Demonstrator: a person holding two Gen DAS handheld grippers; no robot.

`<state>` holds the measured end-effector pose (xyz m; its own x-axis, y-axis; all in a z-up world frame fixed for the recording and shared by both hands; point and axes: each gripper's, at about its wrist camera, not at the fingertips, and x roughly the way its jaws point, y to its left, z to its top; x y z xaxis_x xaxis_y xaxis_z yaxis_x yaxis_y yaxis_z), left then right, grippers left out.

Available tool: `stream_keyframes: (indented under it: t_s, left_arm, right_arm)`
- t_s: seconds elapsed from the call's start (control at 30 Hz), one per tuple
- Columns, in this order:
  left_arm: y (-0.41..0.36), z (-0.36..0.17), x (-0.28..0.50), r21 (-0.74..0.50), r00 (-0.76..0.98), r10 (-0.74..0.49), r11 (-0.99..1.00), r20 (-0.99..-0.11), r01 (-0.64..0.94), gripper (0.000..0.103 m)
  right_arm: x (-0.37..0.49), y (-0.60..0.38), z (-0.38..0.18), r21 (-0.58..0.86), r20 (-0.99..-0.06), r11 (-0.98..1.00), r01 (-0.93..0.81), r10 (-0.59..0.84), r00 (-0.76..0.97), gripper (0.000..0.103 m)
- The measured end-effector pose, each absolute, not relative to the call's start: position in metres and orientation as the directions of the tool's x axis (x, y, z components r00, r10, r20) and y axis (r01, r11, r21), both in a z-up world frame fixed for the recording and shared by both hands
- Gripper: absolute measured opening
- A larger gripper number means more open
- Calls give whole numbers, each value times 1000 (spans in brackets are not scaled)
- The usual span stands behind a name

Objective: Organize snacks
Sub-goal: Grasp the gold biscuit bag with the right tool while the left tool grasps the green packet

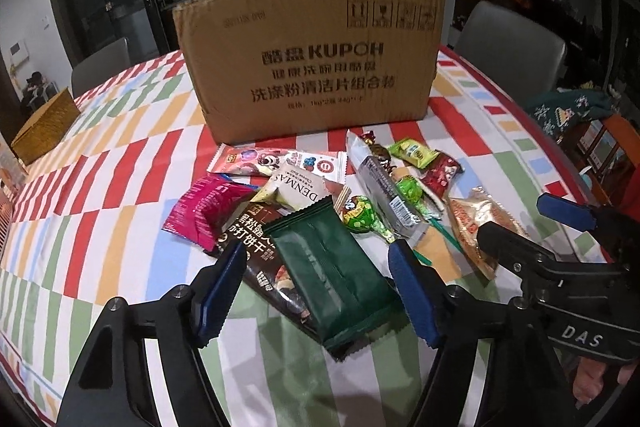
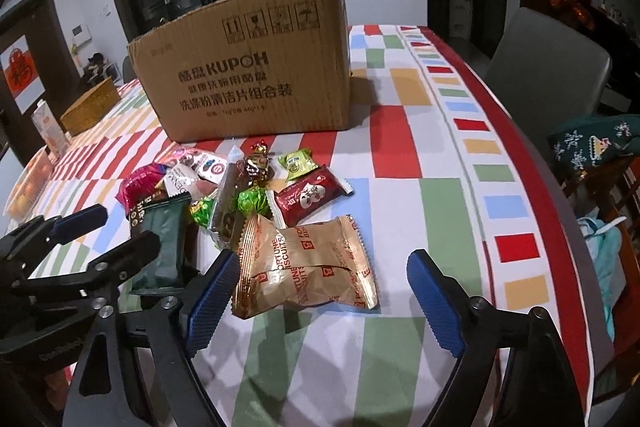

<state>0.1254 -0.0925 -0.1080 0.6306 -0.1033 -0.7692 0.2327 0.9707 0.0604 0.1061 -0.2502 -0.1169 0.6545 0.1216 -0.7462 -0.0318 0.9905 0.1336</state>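
Observation:
A pile of snack packets lies on the checked tablecloth (image 1: 120, 187) in front of a tall cardboard box (image 1: 308, 59) (image 2: 248, 75). My left gripper (image 1: 318, 255) stands open astride a dark green packet (image 1: 332, 267), its blue pads clear of the wrapper on both sides. My right gripper (image 2: 324, 259) is open around a gold fortune-biscuit packet (image 2: 308, 263); the left pad sits close to the wrapper's edge and the right pad is well off it. Each gripper also shows at the edge of the other's view: the right gripper (image 1: 532, 223), the left gripper (image 2: 108, 233).
The pile also holds a pink packet (image 1: 204, 211), a black biscuit packet (image 1: 256, 239), green lollipops (image 1: 360, 213), a red packet (image 2: 308, 199) and small sweets. A gold box (image 1: 44, 131) stands far left. Grey chairs (image 2: 552, 67) flank the table's right edge.

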Motion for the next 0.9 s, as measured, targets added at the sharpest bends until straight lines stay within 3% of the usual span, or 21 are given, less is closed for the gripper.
stream_keyframes:
  t_s: [0.27, 0.5, 0.73, 0.8, 0.9]
  left_arm:
    - [-98, -121, 141, 40, 588, -102, 974, -802, 223, 64]
    - [-94, -128, 146, -7, 551, -127, 977, -825, 215, 51]
    - [-82, -124, 144, -55, 552, -158, 979, -819, 198, 43]
    - [-79, -119, 141, -43, 570, -146, 981, -809, 189, 24]
    - [-77, -115, 139, -44, 577, -155, 978, -802, 203, 19]
  right_arm:
    - [119, -252, -128, 168, -772, 985, -47, 162, 614, 78]
    - [124, -247, -134, 201, -785, 977, -64, 200, 587, 58]
    - [119, -240, -127, 190, -775, 979, -70, 193, 601, 52]
    - [116, -237, -122, 187, -768, 980, -73, 192, 611, 52]
    - [112, -233, -115, 186, -758, 979, -80, 194, 623, 52]
